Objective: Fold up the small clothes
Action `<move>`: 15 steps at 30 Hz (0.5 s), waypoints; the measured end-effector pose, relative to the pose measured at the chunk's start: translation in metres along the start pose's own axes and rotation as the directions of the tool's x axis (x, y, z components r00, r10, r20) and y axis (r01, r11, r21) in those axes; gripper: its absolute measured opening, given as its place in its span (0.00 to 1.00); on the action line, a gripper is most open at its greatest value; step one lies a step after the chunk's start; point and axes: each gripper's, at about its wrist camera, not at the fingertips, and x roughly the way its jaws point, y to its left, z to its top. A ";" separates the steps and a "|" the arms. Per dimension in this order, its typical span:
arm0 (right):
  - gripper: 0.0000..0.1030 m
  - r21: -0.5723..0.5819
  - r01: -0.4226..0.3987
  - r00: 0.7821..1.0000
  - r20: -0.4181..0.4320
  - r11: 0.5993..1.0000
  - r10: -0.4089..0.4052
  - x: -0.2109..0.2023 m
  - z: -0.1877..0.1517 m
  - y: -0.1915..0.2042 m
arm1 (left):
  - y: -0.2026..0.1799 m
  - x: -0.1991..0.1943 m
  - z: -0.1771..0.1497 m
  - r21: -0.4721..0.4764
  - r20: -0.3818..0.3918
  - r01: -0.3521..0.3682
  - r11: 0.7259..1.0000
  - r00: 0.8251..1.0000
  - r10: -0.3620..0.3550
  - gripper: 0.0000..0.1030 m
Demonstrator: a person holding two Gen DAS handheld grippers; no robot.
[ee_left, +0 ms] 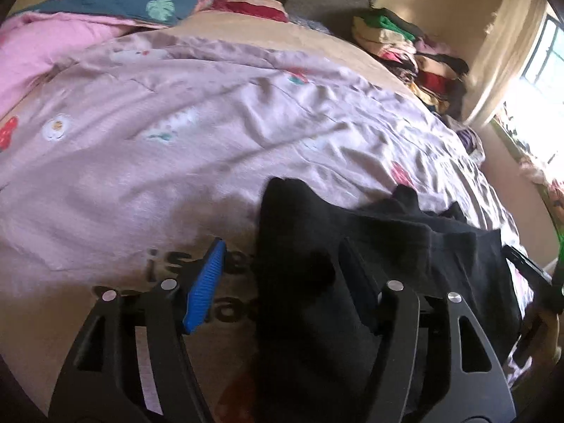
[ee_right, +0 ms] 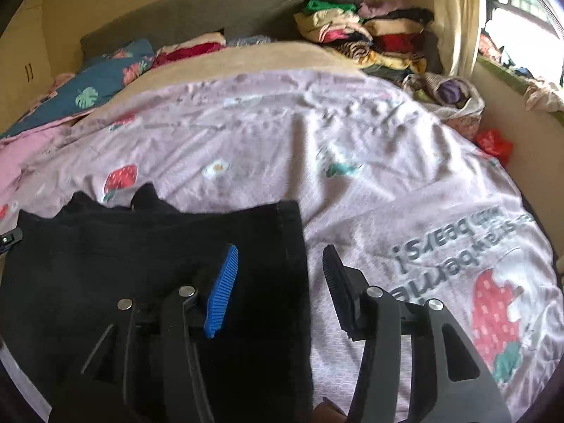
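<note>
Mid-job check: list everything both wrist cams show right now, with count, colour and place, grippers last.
black garment: one, black, flat on the near part of the bed, under both grippers
bedspread: one, pale pink with strawberry print, covering the bed
pillow: one, blue leaf print, far left
clothes pile: one, mixed colours, far right corner
bag: one, red, right bedside
left gripper: jaws apart, garment edge between them
right gripper: jaws apart over garment's right edge
</note>
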 end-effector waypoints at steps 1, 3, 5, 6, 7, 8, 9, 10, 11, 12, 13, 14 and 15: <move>0.40 -0.006 -0.006 1.000 -0.007 1.000 0.006 0.004 -0.001 0.001 | -0.003 0.001 -0.001 0.014 0.002 -0.006 1.000 1.000 0.006 0.26; 0.14 -0.011 -0.009 1.000 -0.010 1.000 0.009 0.007 -0.002 0.004 | -0.009 0.001 -0.003 0.036 0.016 -0.033 0.999 0.999 0.033 0.14; 0.07 0.005 -0.034 0.999 0.004 0.999 0.034 0.003 -0.002 0.003 | -0.010 -0.002 -0.003 0.040 0.033 -0.038 0.998 0.999 0.037 0.08; 0.07 0.018 -0.048 0.999 0.014 0.999 0.048 0.000 -0.001 0.001 | -0.009 -0.007 -0.001 0.032 0.048 -0.030 0.999 0.998 0.028 0.07; 0.06 0.034 -0.062 0.998 0.027 0.997 0.061 -0.005 0.000 -0.001 | -0.009 -0.011 0.001 0.028 0.063 -0.024 0.999 0.998 0.022 0.07; 0.06 0.058 -0.081 0.996 0.054 0.995 0.078 -0.012 0.003 -0.006 | -0.009 -0.015 0.003 0.026 0.078 -0.021 0.999 0.997 0.018 0.06; 0.06 0.069 -0.088 0.994 0.070 0.994 0.083 -0.016 0.005 -0.008 | -0.010 -0.021 0.005 0.028 0.099 -0.020 0.999 0.995 0.018 0.05; 0.06 0.083 -0.097 0.992 0.090 0.992 0.090 -0.020 0.007 -0.011 | -0.010 -0.024 0.006 0.031 0.112 -0.022 0.999 0.994 0.019 0.04; 0.06 0.106 -0.109 0.989 0.111 0.988 0.097 -0.023 0.009 -0.016 | -0.011 -0.028 0.007 0.034 0.130 -0.026 0.999 0.991 0.021 0.04; 0.06 0.130 -0.117 0.987 0.124 0.985 0.101 -0.025 0.009 -0.020 | -0.011 -0.029 0.008 0.034 0.137 -0.027 0.999 0.990 0.023 0.04; 0.06 0.146 -0.122 0.986 0.131 0.982 0.103 -0.026 0.010 -0.023 | -0.009 -0.029 0.008 0.027 0.142 -0.032 0.999 0.989 0.028 0.04; 0.06 0.165 -0.124 0.985 0.139 0.978 0.102 -0.025 0.010 -0.026 | -0.007 -0.028 0.008 0.020 0.140 -0.035 0.999 0.990 0.032 0.04; 0.06 0.171 -0.124 0.985 0.138 0.978 0.101 -0.024 0.009 -0.028 | -0.004 -0.024 0.008 0.009 0.129 -0.038 0.999 0.991 0.036 0.04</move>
